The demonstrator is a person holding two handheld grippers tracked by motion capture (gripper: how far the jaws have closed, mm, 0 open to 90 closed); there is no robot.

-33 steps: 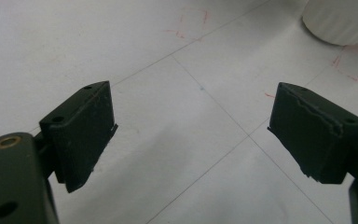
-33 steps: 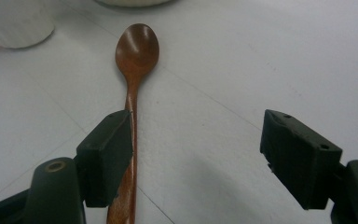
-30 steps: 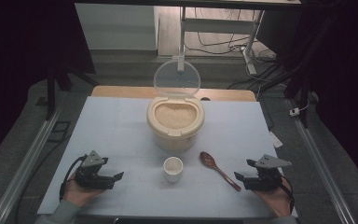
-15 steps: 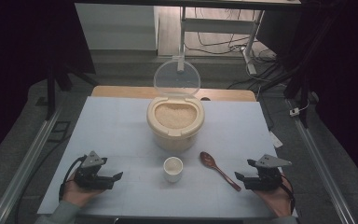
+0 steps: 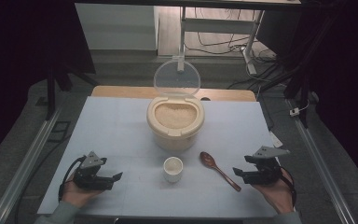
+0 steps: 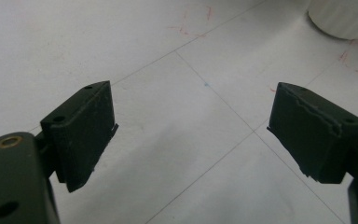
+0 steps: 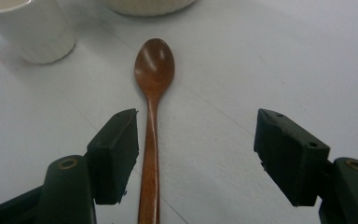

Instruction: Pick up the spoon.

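Mat (image 5: 116,126): pale blue-white sheet over a wooden table (image 5: 121,91), wood showing only along the far edge. Faint grid lines and small red marks on the sheet in the left gripper view. Near edge of mat just behind both hands; left and right edges flanked by metal rails (image 5: 25,158), then grey floor. Dark surroundings, desk legs and cables far off.

Open room: wide bare stretch at left between left gripper (image 5: 114,178) and cup (image 5: 173,168); bare strip at right past right gripper (image 5: 239,173) up to the mat edge. Centre taken by rice tub (image 5: 175,128), lid (image 5: 176,78) standing upright at its far side, rice showing inside.

Spoon (image 5: 220,171): wooden, flat on mat, right of cup and apart from it, near-right of tub. Long axis diagonal: bowl pointing far-left toward the tub, handle end near-right toward the right gripper. In right gripper view, spoon (image 7: 151,126) running straight up the frame, bowl hollow up, handle passing just beside the left-hand jaw, inside the gap.

Right gripper (image 7: 196,158): jaws wide apart, just been closing slightly, handle between them, pads not pressing on it. Nothing held.

Left gripper (image 6: 191,135): jaws wide apart over bare mat, nothing between them; cup base (image 6: 345,18) at far right of that view.
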